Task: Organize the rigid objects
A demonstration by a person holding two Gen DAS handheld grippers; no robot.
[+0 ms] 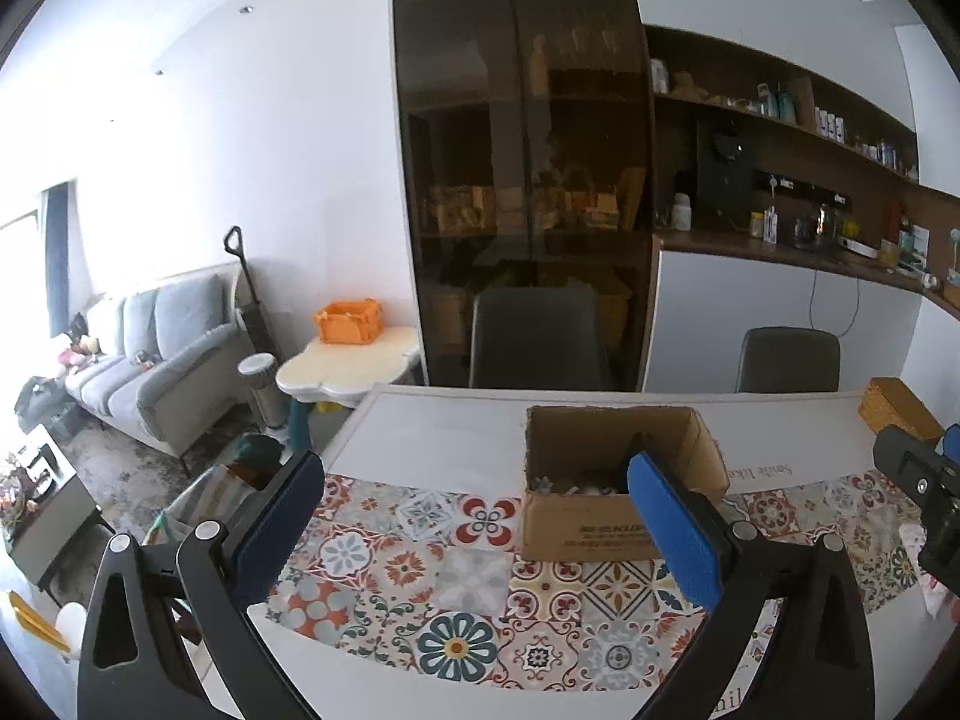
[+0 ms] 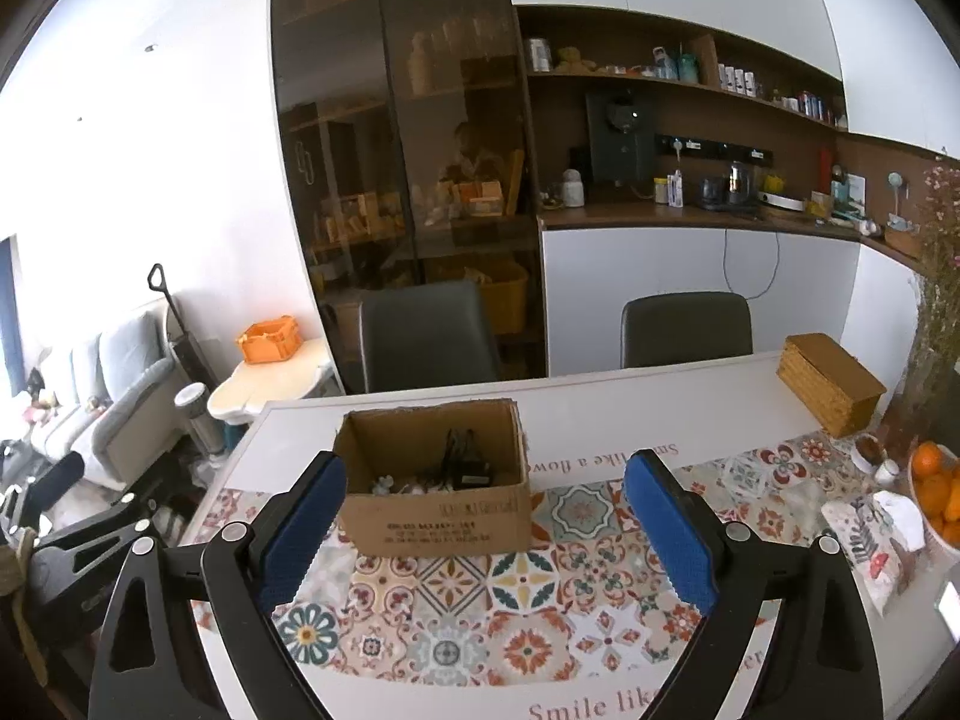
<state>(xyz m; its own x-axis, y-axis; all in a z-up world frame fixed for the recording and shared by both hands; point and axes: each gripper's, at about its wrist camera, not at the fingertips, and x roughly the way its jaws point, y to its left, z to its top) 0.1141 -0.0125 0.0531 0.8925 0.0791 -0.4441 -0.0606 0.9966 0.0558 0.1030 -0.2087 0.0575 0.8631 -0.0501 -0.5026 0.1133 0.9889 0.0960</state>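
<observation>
step: box holds items (small, unclear); nothing is held
left gripper: jaws spread, empty
right gripper: jaws spread, empty
next: a loose item must be found

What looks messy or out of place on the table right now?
Only the cardboard box: its flaps are gone, leaving a ragged top edge, and small items lie jumbled inside, a dark one propped upright among pale pieces. It sits slightly askew on the patterned mat. Both grippers, left and right, are open and empty.
</observation>
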